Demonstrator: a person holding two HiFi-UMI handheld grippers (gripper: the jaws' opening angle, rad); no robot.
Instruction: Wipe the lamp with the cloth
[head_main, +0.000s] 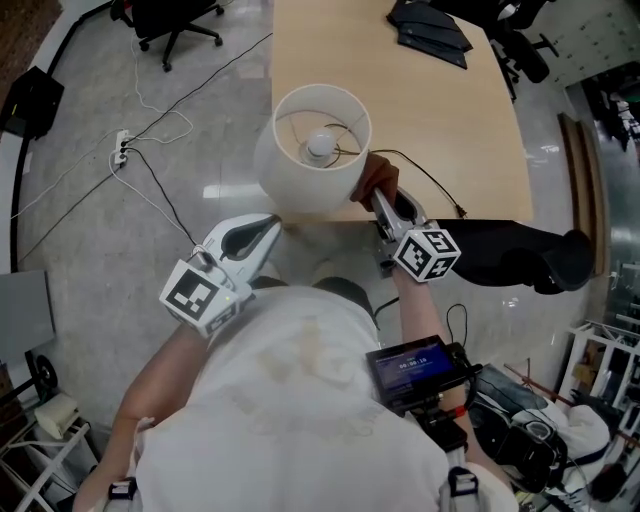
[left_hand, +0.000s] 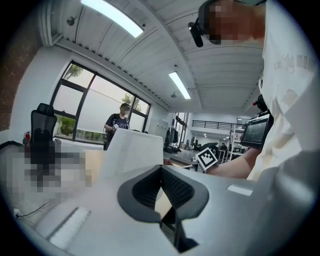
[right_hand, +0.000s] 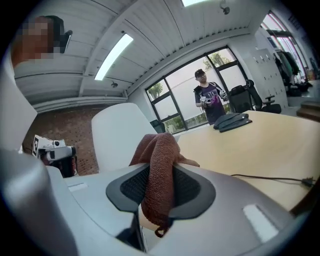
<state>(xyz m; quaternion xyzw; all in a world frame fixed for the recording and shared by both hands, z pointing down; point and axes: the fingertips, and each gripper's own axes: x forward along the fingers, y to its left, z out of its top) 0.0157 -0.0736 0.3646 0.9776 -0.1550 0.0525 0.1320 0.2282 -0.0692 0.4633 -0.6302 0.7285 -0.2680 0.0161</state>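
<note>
The lamp (head_main: 305, 180) stands at the near edge of the surface (head_main: 430, 120). Its white shade is open at the top. The shade looks thin and light, so a hard push could dent it or tip the lamp over. Soft strokes along its side seem best. The cloth (head_main: 376, 178) is brown, soft and floppy. It sits just beside the shade, at 4 o'clock from it. The right tongs (head_main: 388, 208) pinch the cloth in its middle, and its ends hang loose. The left tongs (head_main: 268, 228) are at 7 o'clock from the shade, a little apart and empty. They could gently steady the shade.
</note>
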